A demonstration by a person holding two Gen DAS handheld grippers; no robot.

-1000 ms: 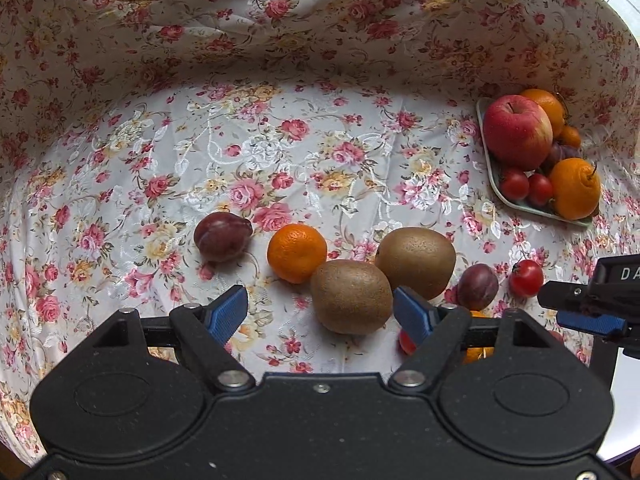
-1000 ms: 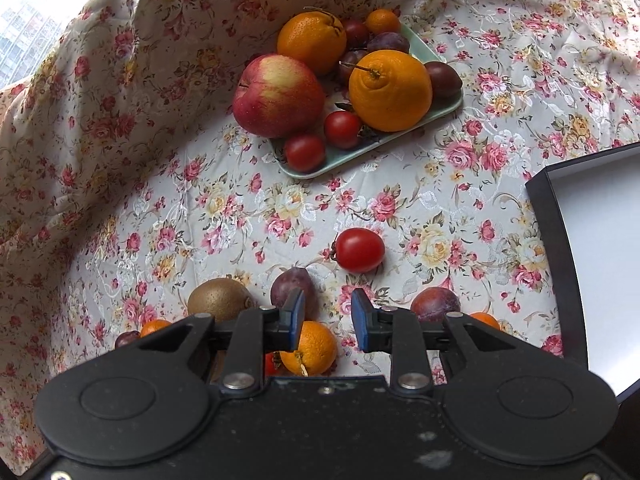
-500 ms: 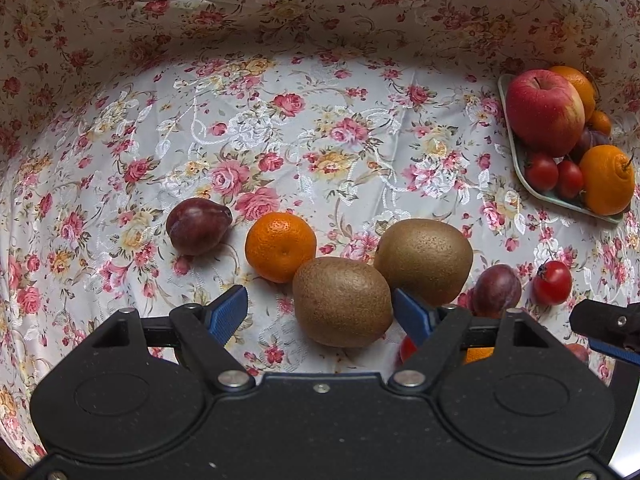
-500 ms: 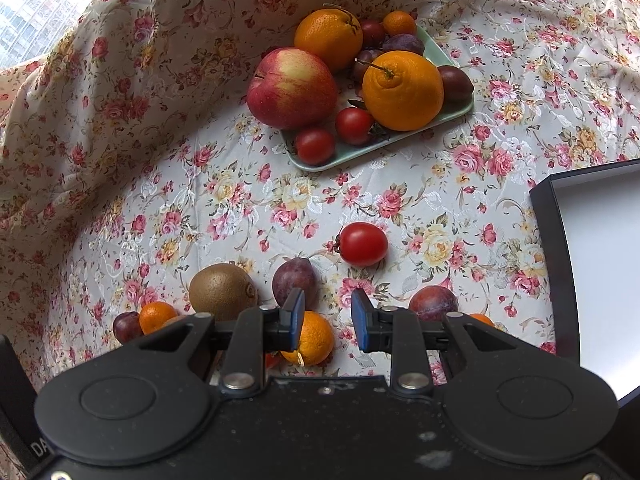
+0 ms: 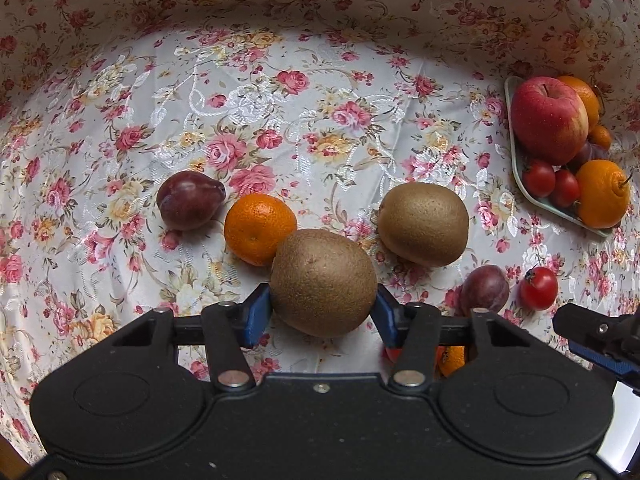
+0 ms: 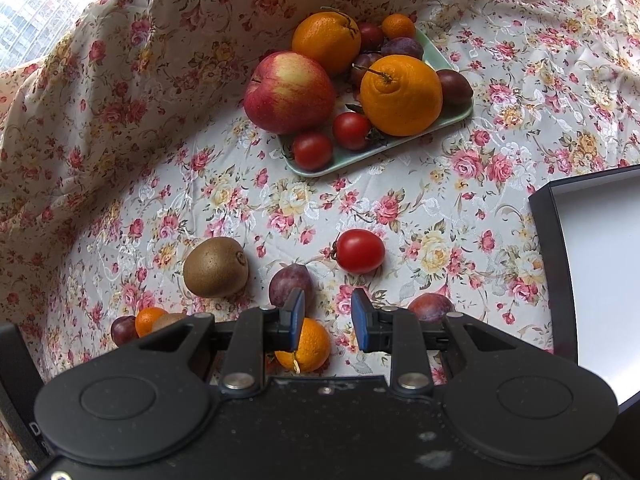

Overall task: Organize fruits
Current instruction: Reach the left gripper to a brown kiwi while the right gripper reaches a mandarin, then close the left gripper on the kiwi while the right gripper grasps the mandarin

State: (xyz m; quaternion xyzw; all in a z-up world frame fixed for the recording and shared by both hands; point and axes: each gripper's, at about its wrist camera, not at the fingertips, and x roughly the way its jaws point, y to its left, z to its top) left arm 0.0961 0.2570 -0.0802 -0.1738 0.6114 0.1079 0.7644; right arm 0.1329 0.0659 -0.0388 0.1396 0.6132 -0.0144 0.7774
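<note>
Left claw is closing, blue pads touching a fuzzy brown oval kiwi; round orange tangerine at its 10 o'clock. Right claw pressed together, pinching nothing.

You have two kiwis on the tabletop, three loose plums, two loose mandarins, one loose tomato, one apple, one tray.
</note>
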